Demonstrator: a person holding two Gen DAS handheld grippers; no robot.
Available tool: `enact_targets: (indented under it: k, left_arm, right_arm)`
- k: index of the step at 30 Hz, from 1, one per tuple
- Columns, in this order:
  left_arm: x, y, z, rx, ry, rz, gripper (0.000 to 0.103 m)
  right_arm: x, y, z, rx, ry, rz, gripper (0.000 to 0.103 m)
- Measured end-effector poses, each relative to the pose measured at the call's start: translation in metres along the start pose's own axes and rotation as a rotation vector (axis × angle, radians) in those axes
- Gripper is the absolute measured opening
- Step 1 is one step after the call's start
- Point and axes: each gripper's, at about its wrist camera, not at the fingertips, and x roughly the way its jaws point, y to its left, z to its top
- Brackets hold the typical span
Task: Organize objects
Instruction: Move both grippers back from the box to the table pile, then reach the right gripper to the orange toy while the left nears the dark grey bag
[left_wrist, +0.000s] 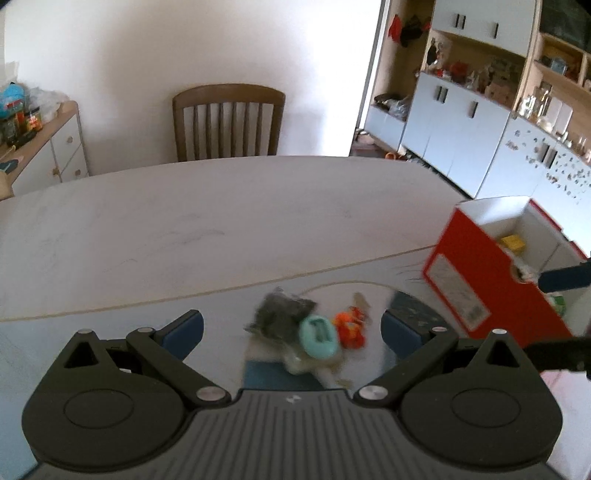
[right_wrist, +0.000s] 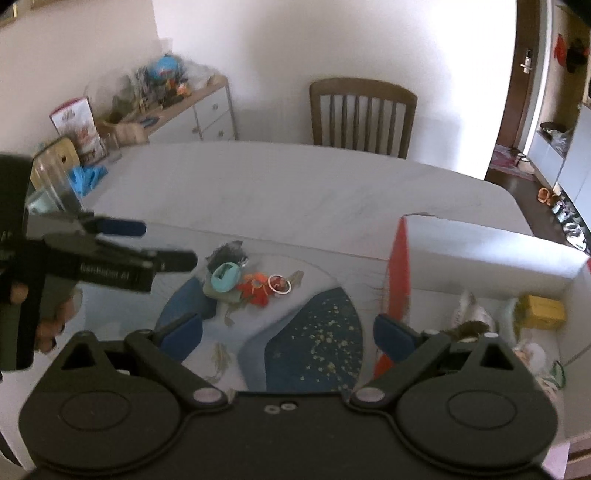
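Both tongs stand apart and hold nothing; the left tongs (left_wrist: 291, 330) hang over a small heap on the tabletop (left_wrist: 221, 229): a teal oval thing (left_wrist: 317, 336), an orange toy (left_wrist: 349, 328), a dark pouch (left_wrist: 279, 312); the right tongs (right_wrist: 288, 334) hover between that heap and the red box (right_wrist: 400, 273).
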Motion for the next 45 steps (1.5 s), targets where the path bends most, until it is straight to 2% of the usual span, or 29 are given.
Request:
enact_targets:
  k: [8,17,24,26,30,34,36,37,38,45]
  left_arm:
    - [0.043,0.022,0.007,-0.015,0.06,0.02,0.103]
    - [0.076,0.03,0.008,-0.039,0.108,-0.031,0.102]
    - [0.091,0.041,0.004,-0.109,0.137,-0.071,0.101]
    - [0.094,0.042,0.002,-0.116,0.141,-0.074,0.097]
    - [0.099,0.043,0.003,-0.134,0.138,-0.077,0.094]
    - [0.098,0.04,0.002,-0.128,0.121,-0.071,0.081]
    - [0.098,0.04,0.002,-0.138,0.117,-0.087,0.071]
    - [0.097,0.039,0.002,-0.14,0.116,-0.091,0.059]
    - [0.097,0.039,0.002,-0.141,0.117,-0.088,0.055]
    - [0.09,0.044,-0.001,-0.186,0.092,-0.069,0.04]
  right_arm:
    - [0.042,0.01,0.008,-0.063,0.048,-0.013,0.088]
    - [0.087,0.012,0.018,-0.096,0.094,-0.013,0.079]
    - [0.118,0.008,0.021,-0.084,0.123,0.004,0.071]
    - [0.126,0.008,0.022,-0.083,0.129,0.007,0.069]
    - [0.135,0.008,0.024,-0.088,0.135,0.016,0.067]
    - [0.139,0.004,0.026,-0.071,0.123,0.029,0.065]
    - [0.14,0.001,0.027,-0.06,0.12,0.036,0.065]
    - [0.141,0.0,0.028,-0.059,0.12,0.039,0.065]
    - [0.141,-0.001,0.028,-0.057,0.12,0.042,0.064]
    - [0.137,-0.01,0.037,0.004,0.109,0.044,0.062]
